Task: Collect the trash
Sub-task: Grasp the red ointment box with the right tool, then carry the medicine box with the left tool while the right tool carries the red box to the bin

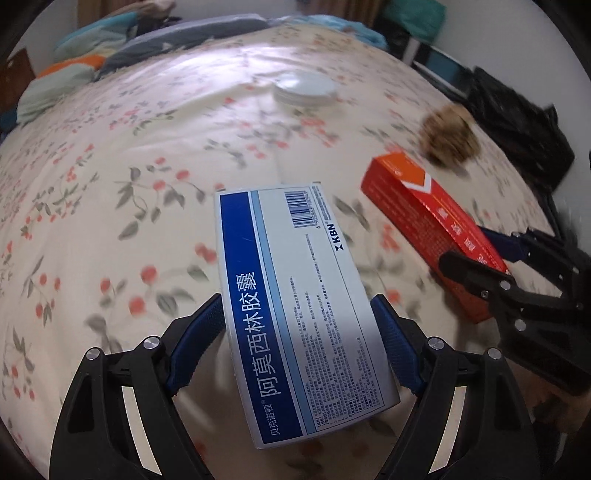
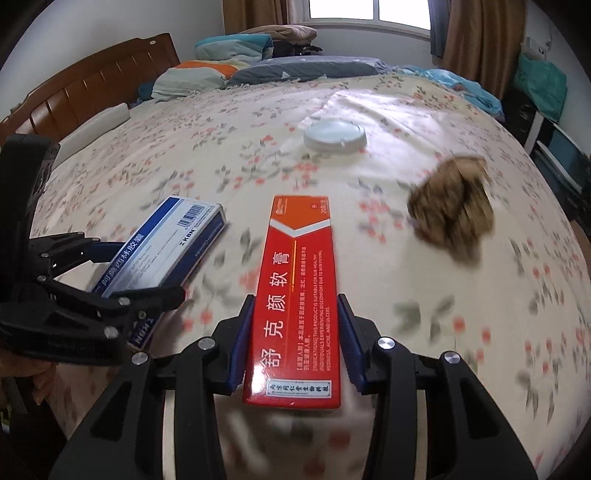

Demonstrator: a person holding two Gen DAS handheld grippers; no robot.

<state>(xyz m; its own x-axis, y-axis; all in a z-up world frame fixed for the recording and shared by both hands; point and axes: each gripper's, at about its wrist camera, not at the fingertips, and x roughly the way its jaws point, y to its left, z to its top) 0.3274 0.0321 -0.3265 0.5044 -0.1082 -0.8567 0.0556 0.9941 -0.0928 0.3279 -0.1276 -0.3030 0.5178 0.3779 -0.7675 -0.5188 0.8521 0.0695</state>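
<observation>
Left gripper (image 1: 297, 321) clamped on blue-and-white medicine box (image 1: 295, 295), box projecting forward between fingers. Right gripper (image 2: 295, 332) clamped on red ointment box (image 2: 297, 295). Ahead of the right gripper: brown crumpled wad (image 2: 452, 210) right-forward, white round lid (image 2: 334, 136) beyond, both on floral bedspread (image 2: 221, 155).

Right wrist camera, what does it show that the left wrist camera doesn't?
Only the right wrist view shows the window, brown curtains and the full wooden headboard.

Only the left wrist view shows the black bag off the bed's right edge.

Both show the floral bedspread, white round lid, brown crumpled wad, the blue-and-white box clamped in the left gripper, and the red box clamped in the right gripper.
</observation>
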